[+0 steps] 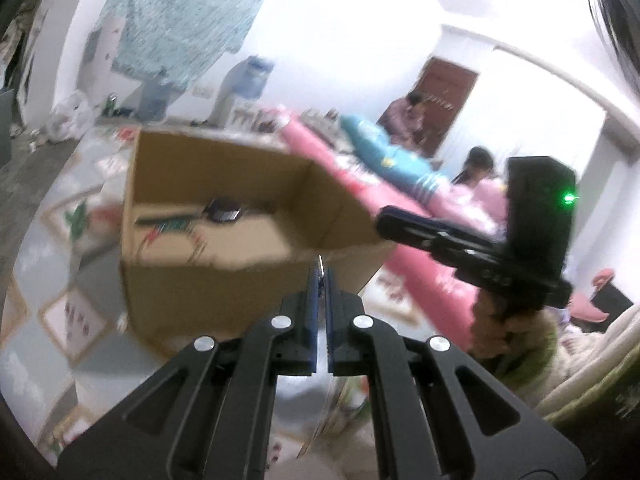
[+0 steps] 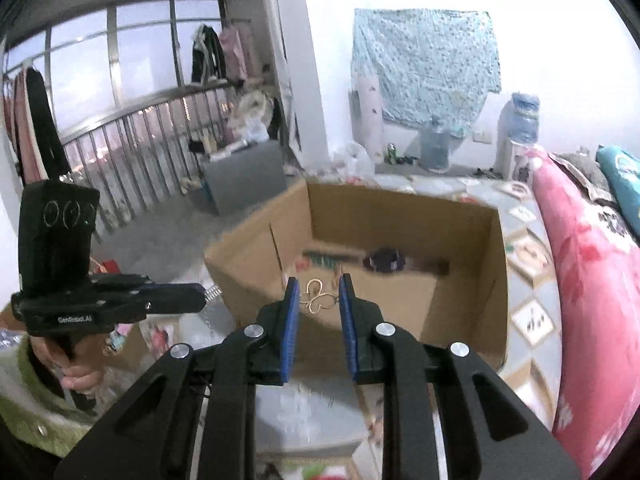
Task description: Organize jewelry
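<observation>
An open cardboard box (image 2: pixel 464 312) stands on the patterned floor; it also shows in the left wrist view (image 1: pixel 224 292). Inside lie a dark watch-like piece (image 2: pixel 385 261) and a green strip (image 2: pixel 324 259); the watch-like piece also shows in the left wrist view (image 1: pixel 222 211). My right gripper (image 2: pixel 319 298) is shut on a gold butterfly-shaped wire piece (image 2: pixel 318 301), held over the box's near wall. My left gripper (image 1: pixel 320 276) is shut on a thin silver chain (image 1: pixel 320 264), which hangs from its tip in the right wrist view (image 2: pixel 210 308), left of the box.
A pink quilt (image 2: pixel 592 300) on a bed runs along the right of the box. Two people (image 1: pixel 478 164) sit beyond the bed. A grey panel (image 2: pixel 244 176), a railing and a water dispenser (image 2: pixel 520 128) stand further back.
</observation>
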A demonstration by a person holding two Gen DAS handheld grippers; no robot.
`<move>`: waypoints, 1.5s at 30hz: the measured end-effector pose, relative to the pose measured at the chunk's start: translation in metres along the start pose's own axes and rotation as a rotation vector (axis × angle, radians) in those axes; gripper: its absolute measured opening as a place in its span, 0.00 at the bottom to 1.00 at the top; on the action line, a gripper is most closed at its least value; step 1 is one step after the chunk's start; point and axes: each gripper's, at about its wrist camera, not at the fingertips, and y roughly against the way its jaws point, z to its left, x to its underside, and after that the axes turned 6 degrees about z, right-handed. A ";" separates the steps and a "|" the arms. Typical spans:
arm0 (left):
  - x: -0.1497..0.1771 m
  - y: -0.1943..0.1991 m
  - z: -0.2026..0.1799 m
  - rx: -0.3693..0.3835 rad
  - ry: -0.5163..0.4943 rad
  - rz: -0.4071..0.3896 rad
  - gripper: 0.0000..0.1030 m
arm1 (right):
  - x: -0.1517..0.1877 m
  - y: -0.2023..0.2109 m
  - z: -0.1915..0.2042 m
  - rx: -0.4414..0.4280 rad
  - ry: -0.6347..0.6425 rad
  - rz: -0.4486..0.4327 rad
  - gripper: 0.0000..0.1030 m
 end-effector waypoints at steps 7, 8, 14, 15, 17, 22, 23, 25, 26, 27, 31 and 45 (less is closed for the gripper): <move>-0.059 -0.042 -0.002 -0.014 -0.032 0.032 0.02 | -0.047 -0.039 -0.043 -0.049 -0.056 0.116 0.20; -0.068 -0.053 0.004 -0.019 -0.014 0.055 0.02 | -0.050 -0.050 -0.050 -0.059 -0.074 0.152 0.20; -0.087 -0.113 0.032 -0.053 0.079 0.150 0.02 | -0.059 -0.097 -0.074 -0.030 -0.104 0.248 0.20; -0.087 -0.121 0.037 -0.065 0.092 0.164 0.02 | -0.058 -0.102 -0.077 -0.029 -0.111 0.260 0.20; -0.086 -0.136 0.043 -0.099 0.113 0.197 0.02 | -0.059 -0.115 -0.083 -0.016 -0.130 0.285 0.20; -0.081 -0.151 0.044 -0.195 0.110 0.232 0.04 | -0.058 -0.129 -0.095 -0.018 -0.169 0.314 0.20; -0.081 -0.153 0.044 -0.204 0.112 0.234 0.05 | -0.057 -0.129 -0.096 -0.019 -0.173 0.312 0.20; -0.079 -0.153 0.047 -0.201 0.131 0.232 0.09 | -0.055 -0.128 -0.100 -0.024 -0.186 0.305 0.21; -0.080 -0.152 0.047 -0.199 0.136 0.225 0.09 | -0.055 -0.128 -0.101 -0.028 -0.191 0.302 0.21; -0.081 -0.151 0.047 -0.198 0.135 0.219 0.09 | -0.054 -0.126 -0.102 -0.033 -0.196 0.299 0.21; -0.083 -0.149 0.047 -0.206 0.136 0.206 0.09 | -0.052 -0.120 -0.106 -0.030 -0.215 0.278 0.21; -0.073 -0.082 0.022 -0.141 0.064 0.035 0.19 | -0.050 -0.015 -0.113 -0.077 -0.254 -0.015 0.21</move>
